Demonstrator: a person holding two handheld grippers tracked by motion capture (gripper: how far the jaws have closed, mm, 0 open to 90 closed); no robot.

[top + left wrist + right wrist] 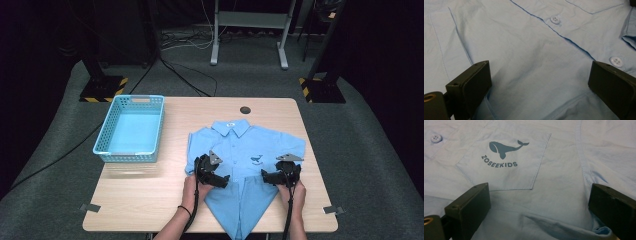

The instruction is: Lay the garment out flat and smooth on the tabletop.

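A light blue child's shirt (240, 145) lies face up on the wooden table (145, 200), collar at the far side, its lower part drawn into a point at the front edge. My left gripper (224, 179) rests low over the shirt's left side, jaws wide open above the button placket (555, 19). My right gripper (266, 176) sits over the right side, jaws wide open just short of the chest pocket (504, 162) with a whale print. In the gripper views, the left gripper (540, 82) and the right gripper (539, 200) have only flat fabric between their jaws.
An empty light blue plastic basket (125, 156) stands on the table's left part. A dark cable hole (245, 110) sits near the far edge. Tape marks (90, 207) lie at the front corners. Beyond the table are a metal stand (215, 55) and floor cables.
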